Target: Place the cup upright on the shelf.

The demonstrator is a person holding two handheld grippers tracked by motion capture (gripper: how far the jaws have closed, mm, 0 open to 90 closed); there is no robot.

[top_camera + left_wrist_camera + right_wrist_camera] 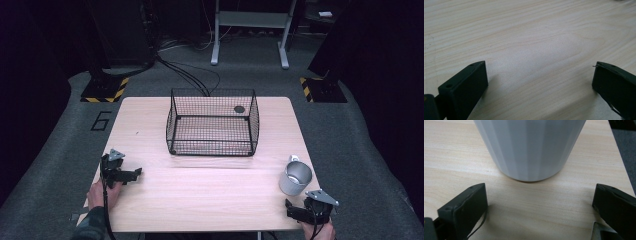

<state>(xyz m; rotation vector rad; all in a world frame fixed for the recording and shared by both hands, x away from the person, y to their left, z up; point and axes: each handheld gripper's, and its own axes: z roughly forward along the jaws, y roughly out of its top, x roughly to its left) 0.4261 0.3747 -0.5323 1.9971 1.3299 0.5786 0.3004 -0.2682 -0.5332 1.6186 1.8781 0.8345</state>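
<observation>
Wire basket (212, 123) mid-table, grey cup (295, 178) beside right gripper (299, 212)

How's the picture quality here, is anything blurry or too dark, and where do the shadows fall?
High view: the light wooden table is evenly lit, the surroundings nearly black, and the black wire basket casts a faint shadow forward. Right gripper view: the pale grey faceted cup is close and slightly soft, with a thin dark shadow at its base. Left gripper view: sharp wood grain and soft shadows beside the jaws.
</observation>
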